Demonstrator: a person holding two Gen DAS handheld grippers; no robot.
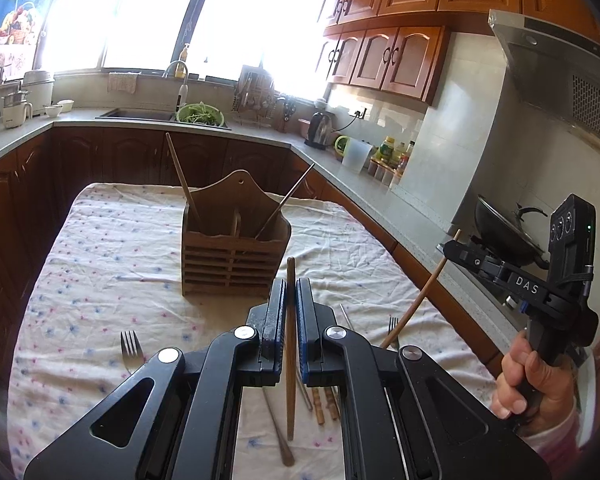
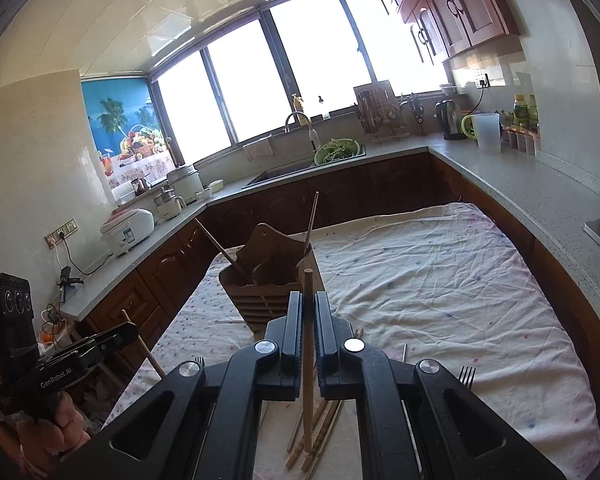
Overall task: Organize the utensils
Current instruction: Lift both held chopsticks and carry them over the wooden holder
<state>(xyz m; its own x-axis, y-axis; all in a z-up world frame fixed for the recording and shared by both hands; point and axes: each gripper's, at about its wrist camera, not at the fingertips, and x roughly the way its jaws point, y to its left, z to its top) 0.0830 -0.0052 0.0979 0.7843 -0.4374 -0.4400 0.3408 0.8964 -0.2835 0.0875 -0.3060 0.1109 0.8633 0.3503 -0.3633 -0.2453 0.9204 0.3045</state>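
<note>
A wooden utensil holder (image 1: 235,248) (image 2: 271,280) stands on the flowered cloth with two chopsticks (image 1: 181,180) leaning out of it. My left gripper (image 1: 291,286) hangs above the cloth in front of the holder, shut on a dark brown chopstick (image 1: 289,360) held upright. My right gripper (image 2: 308,296) is shut on a lighter wooden chopstick (image 2: 308,360), also upright and short of the holder. Each gripper shows in the other's view, the right gripper (image 1: 452,246) at the right and the left gripper (image 2: 127,330) at the lower left. Several loose chopsticks (image 2: 320,432) and a fork (image 1: 131,346) lie on the cloth below.
A second fork (image 2: 467,376) lies near the cloth's right side. Grey countertops (image 1: 340,168) wrap around the table, with a sink (image 1: 135,114), a green bowl of vegetables (image 1: 199,114), a kettle (image 1: 320,130) and a wok (image 1: 504,232). A person's hand (image 1: 528,380) grips the right tool.
</note>
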